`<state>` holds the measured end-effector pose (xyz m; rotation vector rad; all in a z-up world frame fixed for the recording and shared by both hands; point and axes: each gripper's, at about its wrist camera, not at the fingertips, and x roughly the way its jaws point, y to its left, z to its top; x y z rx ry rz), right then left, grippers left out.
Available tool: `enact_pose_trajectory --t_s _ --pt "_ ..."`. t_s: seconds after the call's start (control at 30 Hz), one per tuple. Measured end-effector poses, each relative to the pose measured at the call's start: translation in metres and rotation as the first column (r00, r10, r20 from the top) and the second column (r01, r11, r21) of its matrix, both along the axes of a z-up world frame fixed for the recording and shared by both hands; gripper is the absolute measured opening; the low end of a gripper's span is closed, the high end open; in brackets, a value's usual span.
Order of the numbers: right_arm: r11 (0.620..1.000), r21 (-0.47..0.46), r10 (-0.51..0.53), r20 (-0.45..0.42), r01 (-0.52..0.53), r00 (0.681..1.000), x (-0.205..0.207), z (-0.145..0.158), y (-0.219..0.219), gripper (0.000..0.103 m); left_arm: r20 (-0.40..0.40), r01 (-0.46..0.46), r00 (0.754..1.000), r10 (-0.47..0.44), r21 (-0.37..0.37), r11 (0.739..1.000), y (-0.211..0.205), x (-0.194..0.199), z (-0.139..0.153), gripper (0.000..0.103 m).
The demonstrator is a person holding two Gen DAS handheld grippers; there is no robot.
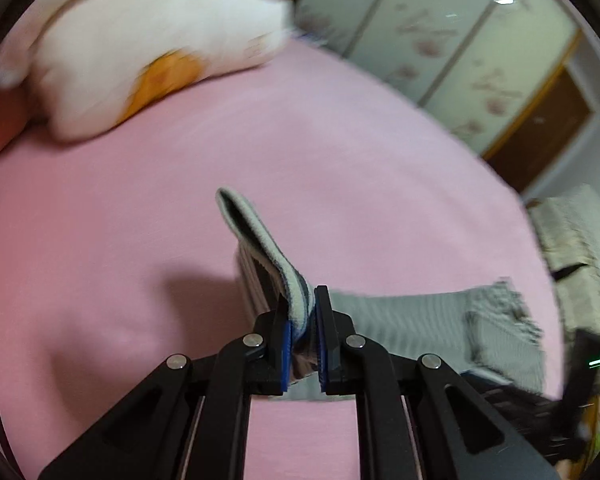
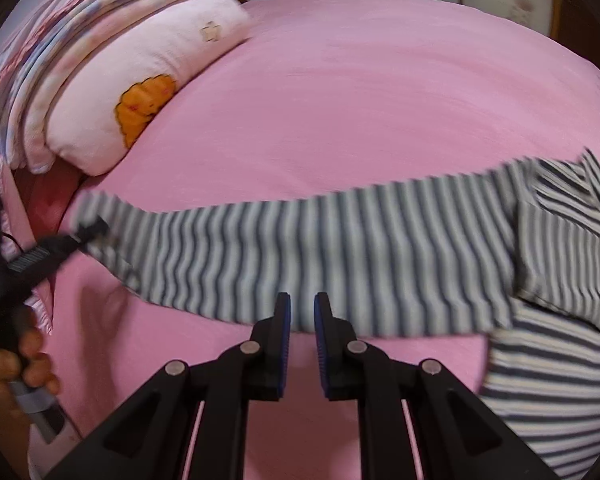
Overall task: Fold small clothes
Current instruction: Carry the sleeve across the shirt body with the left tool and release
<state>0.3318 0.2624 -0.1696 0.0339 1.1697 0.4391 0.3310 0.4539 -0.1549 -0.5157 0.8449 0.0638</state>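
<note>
A grey-and-white striped garment [image 2: 320, 236] lies stretched across the pink bed sheet [image 2: 340, 92]. My left gripper [image 1: 302, 320] is shut on the garment's hem [image 1: 260, 236], holding that end lifted off the bed; it also shows in the right wrist view [image 2: 90, 230] at the cloth's left end. My right gripper [image 2: 302, 312] is slightly open and empty, its fingers just at the near edge of the garment's middle. The garment's other end is bunched at the right [image 2: 568, 248].
A pale pink pillow with an orange print [image 2: 140, 96] and folded striped bedding [image 2: 80, 32] lie at the bed's far left. A wardrobe with floral doors [image 1: 452, 52] stands beyond the bed. A beige blanket [image 1: 580, 248] lies off the bed's right edge.
</note>
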Motion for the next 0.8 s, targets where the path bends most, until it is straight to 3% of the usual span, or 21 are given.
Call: enact_pose_trajectory --t_s 0.23,0.37,0.57,0.73,0.8 --pt "0.988 0.015 -0.152 0.016 0.152 0.988 -0.005 0.017 -0.106 0.012 0.158 0.148 0.979 -0.131 -0.102 0.984 -0.125 0.034 0.058 0.008" --pt "0.974 0.021 -0.225 0.037 0.224 0.974 -0.011 0.029 -0.168 0.012 0.201 0.239 0.957 -0.212 -0.121 0.964 -0.203 0.054 0.07 0.008" --pt "0.945 0.021 -0.328 0.046 0.327 0.944 -0.026 0.031 -0.267 0.012 0.161 0.378 0.92 -0.358 -0.111 0.919 -0.334 0.073 0.05 0.008" --pt "0.921 -0.02 -0.388 0.029 0.389 0.921 -0.04 0.014 -0.338 0.012 0.071 0.447 0.894 -0.442 -0.1 0.889 -0.424 0.073 0.003 0.008" --pt "0.908 -0.037 -0.416 0.021 0.416 0.909 -0.046 0.007 -0.363 0.012 0.001 0.468 0.883 -0.469 -0.072 0.881 -0.453 0.072 -0.024 0.009"
